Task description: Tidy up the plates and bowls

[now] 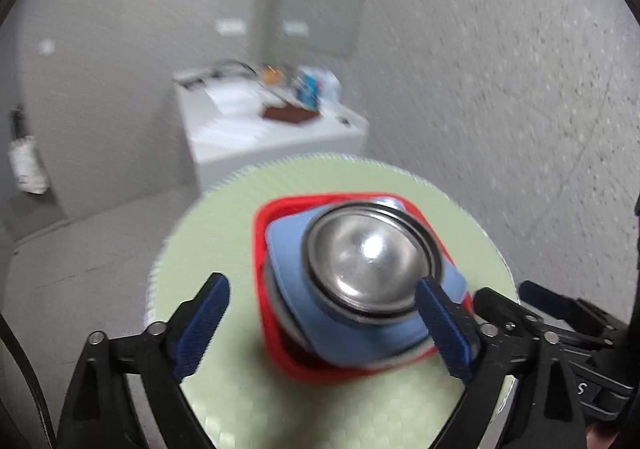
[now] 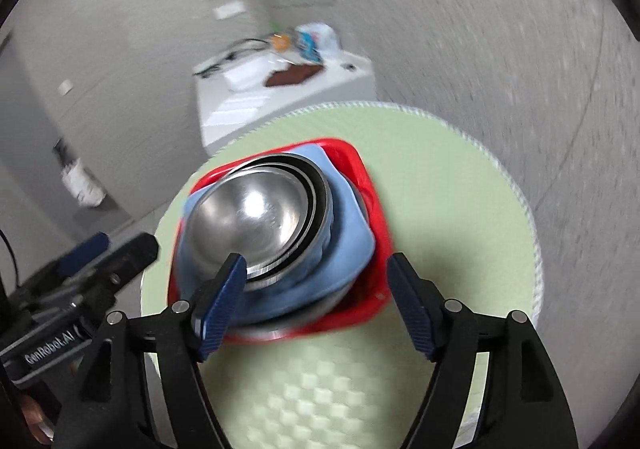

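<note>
A stack of dishes sits on a round pale green table [image 1: 224, 233]. At the bottom is a red square plate [image 1: 264, 333], on it a blue square bowl [image 1: 284, 249], and on top nested steel bowls [image 1: 372, 261]. My left gripper [image 1: 324, 325] is open and empty, just in front of the stack. In the right wrist view the same stack shows: red plate [image 2: 372, 209], blue bowl [image 2: 348, 233], steel bowls [image 2: 256, 217]. My right gripper [image 2: 316, 305] is open and empty, its jaws on either side of the stack's near edge. The left gripper [image 2: 100, 249] shows at the left of that view.
A white cabinet [image 1: 240, 145] with clutter on top stands behind the table against a grey wall. It also shows in the right wrist view [image 2: 248, 101]. Grey floor surrounds the table. The right gripper [image 1: 560, 313] sits at the right of the left wrist view.
</note>
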Demonstrator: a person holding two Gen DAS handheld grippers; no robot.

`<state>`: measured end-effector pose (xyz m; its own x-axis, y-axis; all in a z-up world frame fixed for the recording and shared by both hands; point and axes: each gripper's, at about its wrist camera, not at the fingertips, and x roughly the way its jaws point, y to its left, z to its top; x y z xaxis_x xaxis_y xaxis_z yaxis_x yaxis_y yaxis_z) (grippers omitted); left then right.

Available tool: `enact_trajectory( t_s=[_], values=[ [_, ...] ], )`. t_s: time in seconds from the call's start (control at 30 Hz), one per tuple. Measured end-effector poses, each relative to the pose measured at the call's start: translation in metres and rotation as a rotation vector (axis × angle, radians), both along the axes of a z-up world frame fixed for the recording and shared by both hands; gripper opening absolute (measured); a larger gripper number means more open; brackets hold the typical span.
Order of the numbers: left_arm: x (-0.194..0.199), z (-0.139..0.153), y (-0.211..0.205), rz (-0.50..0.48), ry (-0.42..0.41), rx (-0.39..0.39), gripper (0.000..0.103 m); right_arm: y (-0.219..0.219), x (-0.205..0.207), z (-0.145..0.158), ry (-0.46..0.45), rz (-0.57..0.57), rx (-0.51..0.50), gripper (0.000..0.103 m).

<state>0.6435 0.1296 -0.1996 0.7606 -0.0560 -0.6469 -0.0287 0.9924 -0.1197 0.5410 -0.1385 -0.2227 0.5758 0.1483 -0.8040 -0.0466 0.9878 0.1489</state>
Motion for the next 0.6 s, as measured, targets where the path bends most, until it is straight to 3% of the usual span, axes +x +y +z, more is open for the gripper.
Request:
enact_trajectory(
  t_s=[0.33,0.47,0.6],
  values=[
    [-0.197,0.063,-0.070,0.210,-0.192,0.130,0.102,-0.016,-0.120,0.082,-0.195,0.152,0.003,0.091],
    [-0.280,0.077,-0.093,0.244,-0.240,0.162,0.102,-0.019,-0.176,0.114,-0.275,0.183,0.016,0.102],
    [-0.360,0.085,-0.114,0.243,-0.279,0.168,0.102,-0.023,-0.236,0.139,-0.345,0.191,0.016,0.103]
  ],
)
